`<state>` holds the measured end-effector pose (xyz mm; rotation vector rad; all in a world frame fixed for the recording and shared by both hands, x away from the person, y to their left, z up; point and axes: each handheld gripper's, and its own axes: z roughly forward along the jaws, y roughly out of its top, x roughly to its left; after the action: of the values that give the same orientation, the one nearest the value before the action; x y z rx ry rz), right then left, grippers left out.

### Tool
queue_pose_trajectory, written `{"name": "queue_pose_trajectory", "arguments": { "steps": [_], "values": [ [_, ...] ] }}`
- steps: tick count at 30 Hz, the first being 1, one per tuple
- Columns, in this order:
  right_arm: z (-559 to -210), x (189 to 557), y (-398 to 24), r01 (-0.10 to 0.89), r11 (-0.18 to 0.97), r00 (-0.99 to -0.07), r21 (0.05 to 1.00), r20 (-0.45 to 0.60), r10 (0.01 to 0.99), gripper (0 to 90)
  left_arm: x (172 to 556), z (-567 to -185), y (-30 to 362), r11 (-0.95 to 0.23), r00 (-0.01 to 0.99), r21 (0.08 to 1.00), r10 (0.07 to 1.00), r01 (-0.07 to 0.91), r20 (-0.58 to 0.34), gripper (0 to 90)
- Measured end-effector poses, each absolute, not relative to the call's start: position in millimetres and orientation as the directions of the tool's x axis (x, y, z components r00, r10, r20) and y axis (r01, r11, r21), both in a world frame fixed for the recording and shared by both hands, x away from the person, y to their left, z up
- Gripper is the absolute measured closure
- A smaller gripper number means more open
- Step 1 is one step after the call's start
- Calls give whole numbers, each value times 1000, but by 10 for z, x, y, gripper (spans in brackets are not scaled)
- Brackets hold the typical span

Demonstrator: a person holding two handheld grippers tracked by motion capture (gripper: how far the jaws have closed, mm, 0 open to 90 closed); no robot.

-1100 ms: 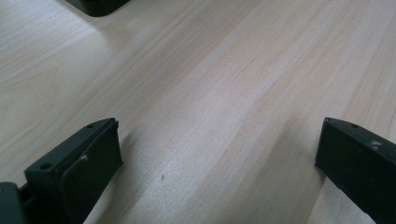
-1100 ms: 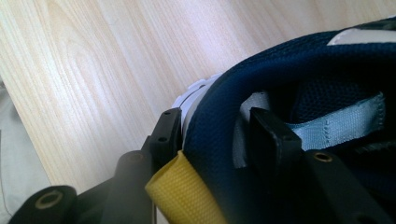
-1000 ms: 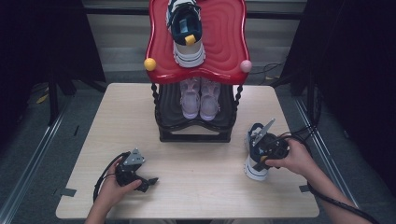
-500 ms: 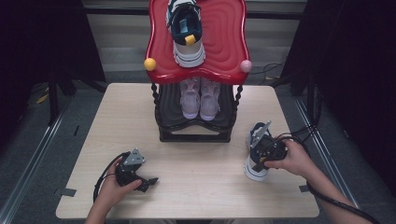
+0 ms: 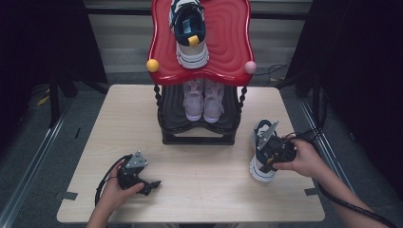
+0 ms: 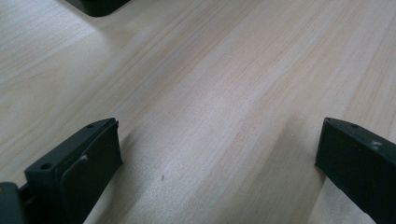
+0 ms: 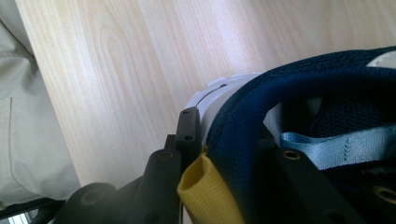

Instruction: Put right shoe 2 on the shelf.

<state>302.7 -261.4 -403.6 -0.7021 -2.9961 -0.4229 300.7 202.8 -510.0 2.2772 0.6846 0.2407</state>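
— What has your right hand-held gripper (image 5: 267,153) got?

— The heel collar of the navy sneaker (image 5: 262,159). One jaw sits outside the heel, the other inside the opening, and they've just been closing with the padded navy rim between them, so I read it as pinched. I took it at the heel because that rim is thin enough to clamp, and the yellow pull tab (image 7: 208,193) bulges up right beside the outer jaw.

— Where does the shoe sit?

— On the table (image 5: 204,190), right of the black lower tier of the shoe rack (image 5: 198,124), sole down, toe towards me. Its mate (image 5: 189,32) is already on the red top shelf (image 5: 228,47), so I judge this one is headed there beside it (the pink pair (image 5: 203,99) fills the lower tier).

— And your left hand-held gripper (image 5: 151,184)?

— Parked low over bare wood near the front left, jaws wide apart, holding nothing.

— Anything you can't make out?

— The inner jaw's pad is buried in the shoe, so I can't see how deep the bite goes. From above, my hand covers the heel.
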Motion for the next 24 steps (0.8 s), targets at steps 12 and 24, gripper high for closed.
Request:
{"name": "queue_pose_trajectory", "arguments": {
  "steps": [12, 24],
  "values": [
    [-3709, 3010, -2641, 416, 871, -908, 260, 63, 415, 723, 3005, -5098, 2026, -587, 838, 700, 545, 407, -30, 0],
    [-3350, 3032, -2632, 414, 864, -906, 286, 40, 421, 722, 3005, -5101, 2025, -584, 839, 703, 544, 406, -32, 0]
  ]
}}
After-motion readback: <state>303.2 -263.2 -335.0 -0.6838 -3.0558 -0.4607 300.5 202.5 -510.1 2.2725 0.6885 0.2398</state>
